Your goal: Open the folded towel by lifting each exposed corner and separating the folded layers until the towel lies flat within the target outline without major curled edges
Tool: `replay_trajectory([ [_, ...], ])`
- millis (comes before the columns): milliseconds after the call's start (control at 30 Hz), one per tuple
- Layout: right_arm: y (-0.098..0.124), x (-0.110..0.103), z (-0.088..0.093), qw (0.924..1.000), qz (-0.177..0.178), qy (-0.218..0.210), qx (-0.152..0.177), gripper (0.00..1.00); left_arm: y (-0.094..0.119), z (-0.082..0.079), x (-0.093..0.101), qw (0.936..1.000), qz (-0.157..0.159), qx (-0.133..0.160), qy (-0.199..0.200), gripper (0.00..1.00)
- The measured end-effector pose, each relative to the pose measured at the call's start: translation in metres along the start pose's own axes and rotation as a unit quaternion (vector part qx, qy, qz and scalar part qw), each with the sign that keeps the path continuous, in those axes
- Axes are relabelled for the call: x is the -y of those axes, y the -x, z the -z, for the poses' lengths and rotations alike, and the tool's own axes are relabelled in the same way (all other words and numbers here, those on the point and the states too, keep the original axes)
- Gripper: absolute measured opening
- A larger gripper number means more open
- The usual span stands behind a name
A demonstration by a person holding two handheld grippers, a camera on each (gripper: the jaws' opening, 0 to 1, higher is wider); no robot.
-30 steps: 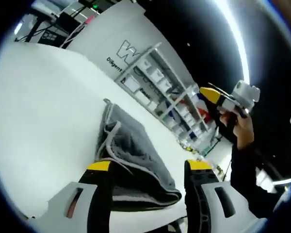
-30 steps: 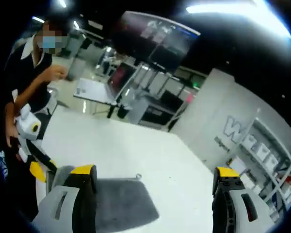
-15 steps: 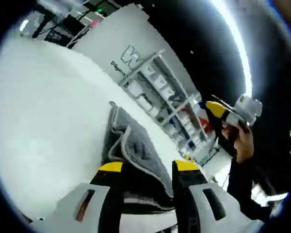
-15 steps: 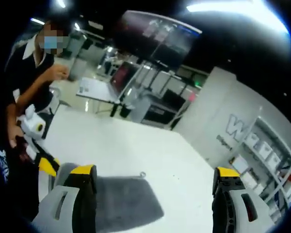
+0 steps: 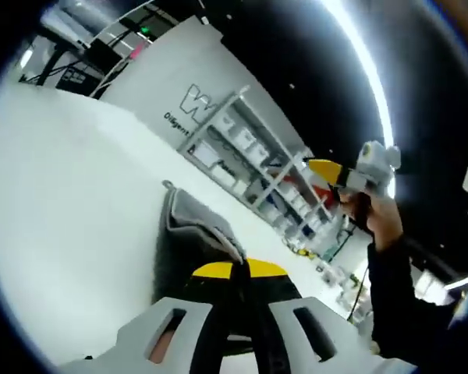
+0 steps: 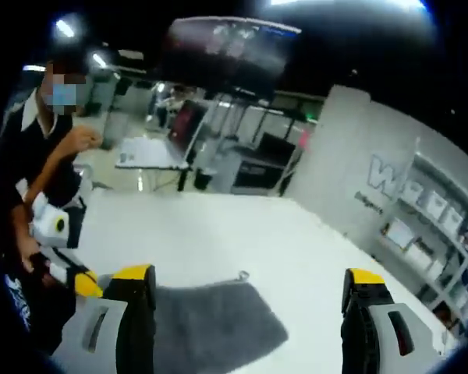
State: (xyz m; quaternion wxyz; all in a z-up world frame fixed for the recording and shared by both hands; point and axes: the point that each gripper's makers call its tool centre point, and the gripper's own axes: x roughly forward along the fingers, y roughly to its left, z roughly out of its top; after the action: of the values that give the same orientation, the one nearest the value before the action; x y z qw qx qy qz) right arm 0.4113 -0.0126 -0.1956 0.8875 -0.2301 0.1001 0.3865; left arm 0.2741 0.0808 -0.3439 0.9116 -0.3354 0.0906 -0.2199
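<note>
Softly, the gray towel [image 5: 189, 226] bends; left fingers [image 5: 240, 269] pinch its near edge, right fingers [image 6: 249, 274] wide open above the worktop [image 6: 218, 234].

A plain grey towel [image 6: 210, 331] lies on a white table [image 6: 218, 234]; yellow-tipped fingers [image 6: 134, 274].

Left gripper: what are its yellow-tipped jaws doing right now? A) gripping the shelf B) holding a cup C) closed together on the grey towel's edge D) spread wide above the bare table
C: in the left gripper view the left gripper has its jaws shut together on the near edge of the grey towel.
</note>
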Motion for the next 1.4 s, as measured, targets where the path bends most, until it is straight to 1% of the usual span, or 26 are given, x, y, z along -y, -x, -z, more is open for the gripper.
replay_trajectory([
  [33,-0.001,0.002,-0.001,1.0,0.004,0.001,-0.001,1.0,-0.001,0.001,0.003,0.9999,0.007,-0.003,-0.01,0.03],
  [67,-0.005,0.008,-0.005,1.0,0.006,-0.003,-0.003,1.0,-0.003,0.002,0.006,0.9998,0.013,-0.006,-0.016,0.03],
  [100,-0.011,0.012,-0.009,0.9999,0.011,-0.005,-0.004,1.0,-0.006,0.007,0.013,0.998,0.031,-0.023,-0.051,0.03],
  [133,-0.016,0.013,-0.009,0.9998,0.018,0.0,-0.011,1.0,-0.008,0.007,0.017,0.9956,0.034,-0.026,-0.083,0.03],
  [167,-0.022,0.017,-0.004,0.999,0.027,0.009,-0.034,1.0,-0.011,0.005,0.022,0.9933,0.04,-0.022,-0.106,0.03],
  [233,-0.038,0.021,-0.001,0.9982,0.031,0.001,-0.052,1.0,-0.014,0.003,0.03,0.9901,0.051,-0.025,-0.129,0.03],
  [333,-0.064,0.013,0.011,0.9954,0.027,0.003,-0.091,1.0,-0.018,0.001,0.045,0.9843,0.072,-0.026,-0.159,0.03],
  [400,-0.085,0.013,0.024,0.9895,0.038,0.023,-0.137,1.0,-0.019,0.004,0.049,0.9829,0.078,-0.03,-0.164,0.03],
  [433,-0.088,0.012,0.025,0.9889,0.039,0.024,-0.141,1.0,-0.019,0.006,0.05,0.9821,0.081,-0.033,-0.167,0.03],
  [467,-0.101,0.008,0.027,0.9882,0.036,0.016,-0.148,1.0,-0.02,0.01,0.05,0.9811,0.084,-0.039,-0.17,0.03],
  [533,-0.115,0.002,0.03,0.986,0.033,0.015,-0.163,1.0,-0.021,0.014,0.05,0.9805,0.089,-0.046,-0.169,0.03],
  [667,-0.135,-0.009,0.035,0.9801,0.033,0.03,-0.193,1.0,-0.02,0.017,0.05,0.9787,0.095,-0.054,-0.174,0.03],
  [767,-0.149,-0.017,0.038,0.9769,0.032,0.023,-0.21,1.0,-0.02,0.018,0.05,0.9779,0.101,-0.06,-0.173,0.03],
  [833,-0.159,-0.022,0.043,0.9742,0.033,0.019,-0.222,0.99,-0.02,0.019,0.051,0.9774,0.104,-0.062,-0.173,0.03],
  [867,-0.163,-0.023,0.049,0.9713,0.035,0.022,-0.234,0.97,-0.02,0.02,0.053,0.9773,0.106,-0.063,-0.172,0.03],
  [900,-0.164,-0.024,0.051,0.97,0.034,0.024,-0.239,0.93,-0.021,0.02,0.053,0.9772,0.108,-0.064,-0.172,0.03],
  [933,-0.168,-0.027,0.064,0.9631,0.03,0.033,-0.266,0.91,-0.022,0.022,0.057,0.9764,0.114,-0.067,-0.171,0.03],
  [967,-0.172,-0.03,0.072,0.9603,0.026,0.033,-0.276,0.89,-0.023,0.023,0.059,0.9758,0.118,-0.068,-0.171,0.03],
  [1067,-0.178,-0.029,0.083,0.9586,0.027,0.027,-0.282,0.9,-0.023,0.024,0.063,0.9739,0.126,-0.071,-0.175,0.03],
  [1133,-0.179,-0.029,0.093,0.9546,0.023,0.019,-0.297,0.89,-0.023,0.025,0.065,0.9733,0.129,-0.072,-0.176,0.03],
  [1233,-0.182,-0.022,0.103,0.952,0.033,0.008,-0.304,0.88,-0.024,0.029,0.066,0.9719,0.134,-0.078,-0.178,0.03],
  [1267,-0.183,-0.02,0.109,0.949,0.036,0.006,-0.313,0.86,-0.024,0.03,0.067,0.9715,0.135,-0.079,-0.179,0.03],
  [1300,-0.186,-0.017,0.116,0.9442,0.034,0.007,-0.328,0.82,-0.025,0.03,0.067,0.9713,0.135,-0.079,-0.179,0.03],
  [1333,-0.186,-0.013,0.12,0.9404,0.041,0.006,-0.338,0.76,-0.027,0.031,0.069,0.9716,0.135,-0.08,-0.177,0.03],
  [1400,-0.192,-0.006,0.119,0.9401,0.045,0.002,-0.338,0.64,-0.029,0.032,0.073,0.9711,0.137,-0.078,-0.179,0.03],
])
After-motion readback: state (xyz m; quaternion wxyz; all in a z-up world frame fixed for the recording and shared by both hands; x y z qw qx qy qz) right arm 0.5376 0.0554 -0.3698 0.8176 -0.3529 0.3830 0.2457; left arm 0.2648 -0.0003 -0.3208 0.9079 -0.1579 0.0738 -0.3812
